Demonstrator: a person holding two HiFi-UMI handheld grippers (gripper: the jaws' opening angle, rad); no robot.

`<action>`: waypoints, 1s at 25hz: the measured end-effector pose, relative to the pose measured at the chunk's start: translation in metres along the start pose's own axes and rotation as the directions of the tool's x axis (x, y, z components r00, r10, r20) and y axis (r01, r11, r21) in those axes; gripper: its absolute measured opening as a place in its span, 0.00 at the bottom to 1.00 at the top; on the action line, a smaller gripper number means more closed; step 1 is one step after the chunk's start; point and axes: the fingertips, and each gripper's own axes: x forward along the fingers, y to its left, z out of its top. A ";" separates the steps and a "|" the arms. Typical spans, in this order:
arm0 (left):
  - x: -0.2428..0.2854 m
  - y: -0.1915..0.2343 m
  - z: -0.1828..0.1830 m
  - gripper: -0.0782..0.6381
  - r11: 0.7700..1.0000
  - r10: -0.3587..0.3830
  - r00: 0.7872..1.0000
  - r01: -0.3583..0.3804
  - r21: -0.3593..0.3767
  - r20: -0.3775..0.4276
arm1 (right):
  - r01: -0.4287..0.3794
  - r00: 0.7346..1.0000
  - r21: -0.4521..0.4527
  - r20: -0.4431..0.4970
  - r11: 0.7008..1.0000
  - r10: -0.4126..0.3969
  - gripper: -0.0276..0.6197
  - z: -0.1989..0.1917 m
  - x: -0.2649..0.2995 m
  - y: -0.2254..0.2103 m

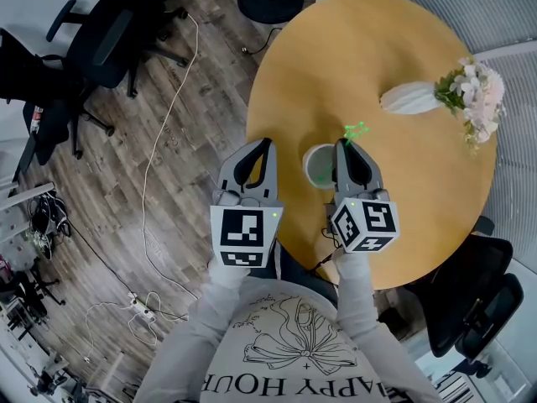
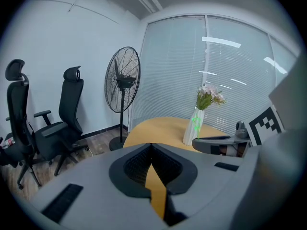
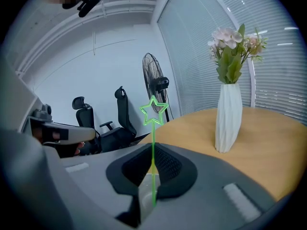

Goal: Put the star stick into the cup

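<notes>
- One part of the job looks done: the thin green plastic star stick (image 1: pixel 356 131) is off the round yellow-wood surface (image 1: pixel 419 200) and carried in the right claw (image 1: pixel 344 146).
- None of the stick is in the small white round cup (image 1: pixel 319 165) yet. In the head view the cup stands on the near left part of the surface, just left of the right claw's tip. The star sits a little beyond and to the right of the cup.
- What is left, as I judge it: bring the stick's lower end over the cup's mouth, lower it in and let go.
- The right claw (image 3: pixel 152 152) is clenched on the stick's shaft. In the right gripper view the shaft runs up between the closed jaws, with the star (image 3: pixel 153 111) well above them.
- The left claw (image 1: pixel 262 146) is pressed together on nothing. The left gripper view shows its jaws (image 2: pixel 151 147) meeting, with only the surface behind them. It hangs over the surface's near left edge, beside the cup.
- A white ribbed vase with pale flowers (image 1: pixel 409 99) stands farther off to the right, apart from the cup.
</notes>
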 end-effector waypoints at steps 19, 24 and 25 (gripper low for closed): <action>-0.002 0.005 -0.002 0.12 1.000 0.018 1.000 -0.018 0.005 -0.009 | 0.028 0.999 -0.035 -0.040 0.999 -0.029 0.12 -0.009 0.023 -0.012; -0.002 0.006 0.000 0.12 1.000 0.022 1.000 -0.022 0.005 -0.004 | 0.035 0.999 -0.035 -0.034 0.999 -0.036 0.13 -0.006 0.023 -0.013; -0.002 0.006 0.001 0.12 1.000 0.023 1.000 -0.023 0.005 -0.002 | 0.036 0.999 -0.034 -0.029 0.999 -0.037 0.13 -0.005 0.022 -0.013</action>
